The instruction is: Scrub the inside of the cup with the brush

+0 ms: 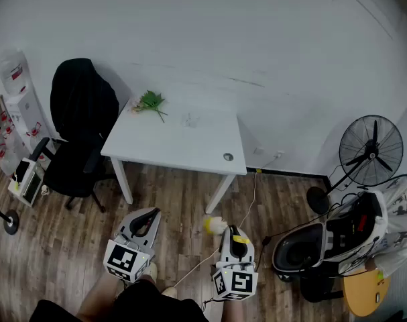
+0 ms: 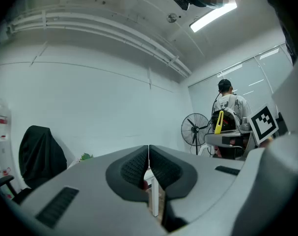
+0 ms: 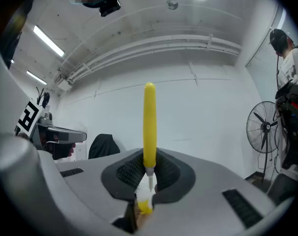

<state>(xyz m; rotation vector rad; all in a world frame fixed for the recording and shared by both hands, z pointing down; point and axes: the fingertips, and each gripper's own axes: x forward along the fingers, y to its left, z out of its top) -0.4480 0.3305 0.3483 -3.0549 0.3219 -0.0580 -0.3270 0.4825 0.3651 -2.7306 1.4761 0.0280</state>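
Observation:
In the head view a small round grey cup (image 1: 228, 157) stands near the front right corner of the white table (image 1: 183, 143), seen from above. Both grippers hang low over the wooden floor, in front of the table and well short of the cup. My right gripper (image 1: 231, 233) is shut on a brush; its white and yellow head (image 1: 214, 225) sticks out to the left. In the right gripper view the yellow brush handle (image 3: 149, 122) rises upright from my right gripper (image 3: 149, 157). My left gripper (image 1: 147, 215) is shut with nothing in it, jaws touching (image 2: 149, 154).
A green sprig (image 1: 149, 101) lies at the table's far left corner. A black office chair (image 1: 82, 119) stands left of the table, with a water dispenser (image 1: 19, 99) beyond. A standing fan (image 1: 371, 149) and bulky equipment (image 1: 334, 237) crowd the right. A person (image 2: 230, 104) stands by the fan.

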